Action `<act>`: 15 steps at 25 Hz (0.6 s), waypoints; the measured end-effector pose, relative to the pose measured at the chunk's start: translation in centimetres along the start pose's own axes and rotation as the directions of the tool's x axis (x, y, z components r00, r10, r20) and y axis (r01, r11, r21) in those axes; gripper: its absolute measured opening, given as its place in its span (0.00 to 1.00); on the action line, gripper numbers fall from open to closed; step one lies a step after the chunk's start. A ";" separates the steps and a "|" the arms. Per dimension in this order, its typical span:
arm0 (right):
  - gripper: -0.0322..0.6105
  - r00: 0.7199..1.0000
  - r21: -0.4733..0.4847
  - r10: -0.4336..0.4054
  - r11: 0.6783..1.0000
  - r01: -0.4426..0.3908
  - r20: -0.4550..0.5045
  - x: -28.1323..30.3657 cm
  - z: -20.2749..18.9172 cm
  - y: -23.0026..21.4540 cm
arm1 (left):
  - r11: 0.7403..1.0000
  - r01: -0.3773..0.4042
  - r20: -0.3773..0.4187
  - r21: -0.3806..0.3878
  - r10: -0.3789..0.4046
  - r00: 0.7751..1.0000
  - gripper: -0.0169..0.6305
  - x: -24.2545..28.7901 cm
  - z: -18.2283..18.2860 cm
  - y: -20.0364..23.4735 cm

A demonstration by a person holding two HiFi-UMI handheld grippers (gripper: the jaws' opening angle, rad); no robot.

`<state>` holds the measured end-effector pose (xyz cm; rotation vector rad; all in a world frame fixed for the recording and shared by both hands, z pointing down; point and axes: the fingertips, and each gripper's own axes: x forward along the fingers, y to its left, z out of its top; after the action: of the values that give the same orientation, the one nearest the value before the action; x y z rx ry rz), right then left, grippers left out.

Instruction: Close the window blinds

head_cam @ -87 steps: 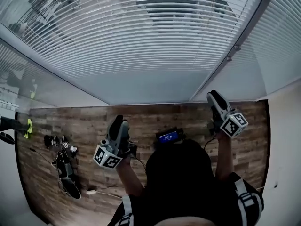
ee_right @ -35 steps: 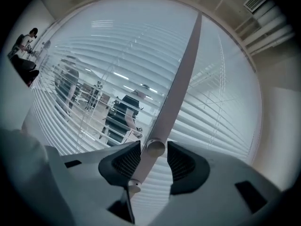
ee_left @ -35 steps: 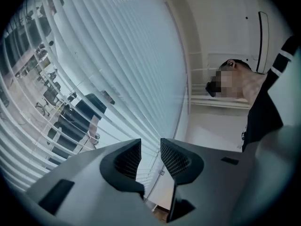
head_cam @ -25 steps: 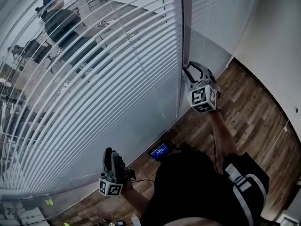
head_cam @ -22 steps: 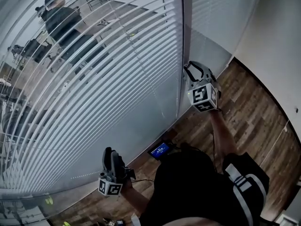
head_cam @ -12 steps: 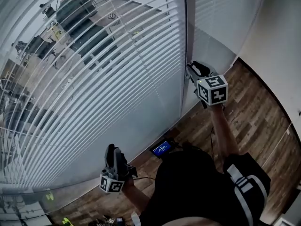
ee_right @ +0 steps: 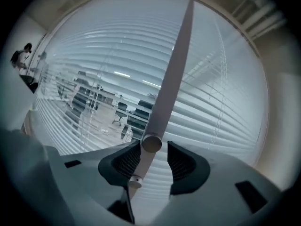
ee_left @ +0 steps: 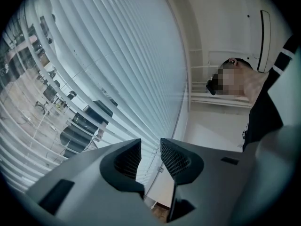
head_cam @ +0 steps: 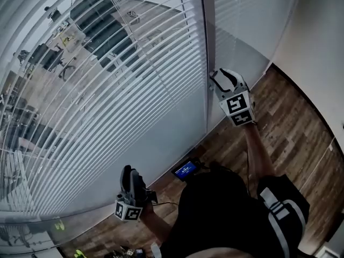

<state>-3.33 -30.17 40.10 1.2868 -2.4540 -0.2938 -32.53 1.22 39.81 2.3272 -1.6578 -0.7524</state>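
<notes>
White slatted blinds (head_cam: pixel 107 90) cover the big window, and their slats are tilted partly open, so an office shows through. The blinds' grey tilt wand (ee_right: pixel 174 65) hangs down between the jaws of my right gripper (ee_right: pixel 154 159). Its round end lies against the left pad, with a gap to the right pad. These jaws have just been opening and stand open around the wand. In the head view the right gripper (head_cam: pixel 217 78) is raised beside the grey window post (head_cam: pixel 207 26). My left gripper (head_cam: pixel 128 174) hangs low by the glass. Its jaws (ee_left: pixel 150 147) are narrowly open with nothing between them.
A second blind (head_cam: pixel 247 9) covers the pane right of the post. A white wall (head_cam: pixel 322 47) closes the right side. Below is a wood floor (head_cam: pixel 290 128), with a small blue-screened device (head_cam: pixel 185 171) near the glass and loose gear at the bottom left.
The right gripper has rolled about its own axis at the wand, so its marker cube shows another face. The left gripper has stayed low. Since 3.5 s ago the head has turned toward the post.
</notes>
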 end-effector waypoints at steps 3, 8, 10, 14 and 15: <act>0.31 1.000 -0.111 -0.024 0.994 0.024 0.002 0.4 0.2 0.0 | 1.000 0.002 -0.006 -0.003 -0.002 1.000 0.24 0.4 -0.4 -0.1; 0.25 0.998 -0.188 -0.053 0.981 0.045 -0.035 0.4 0.6 -0.1 | 1.000 0.006 -0.011 -0.003 -0.006 1.000 0.24 0.6 -0.8 -0.4; 0.25 0.998 -0.140 -0.041 0.990 0.033 -0.052 0.4 0.5 -0.1 | 1.000 0.005 -0.010 -0.002 -0.005 1.000 0.24 0.6 -0.7 -0.3; 0.25 0.998 0.094 0.028 0.995 -0.022 -0.057 0.6 0.0 0.0 | 1.000 0.005 -0.012 -0.006 -0.005 1.000 0.24 0.5 -0.8 -0.5; 0.25 0.998 0.158 0.046 0.987 -0.037 -0.051 0.6 -0.1 -0.1 | 1.000 0.006 -0.013 -0.006 -0.006 1.000 0.24 0.6 -0.9 -0.5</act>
<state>-3.53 -30.72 40.28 1.2855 -2.4959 -0.0538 -31.54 0.77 40.17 2.3294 -1.6411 -0.7411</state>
